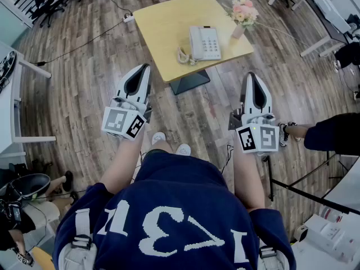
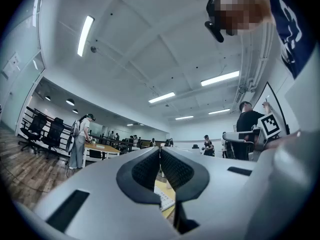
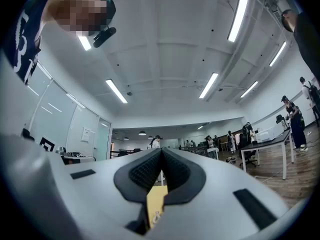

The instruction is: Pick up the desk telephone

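Shirt [image 1: 180, 190], wood floor [image 1: 84, 77], yellow table [image 1: 163, 24], desk telephone [image 1: 205, 43]

Behind the closed jaws of the left gripper [image 2: 160, 150] the telephone [image 2: 163, 199] is only a sliver, its key labels too small to read, while on the right a bystander's sleeve [image 1: 333, 133] runs off the edge.
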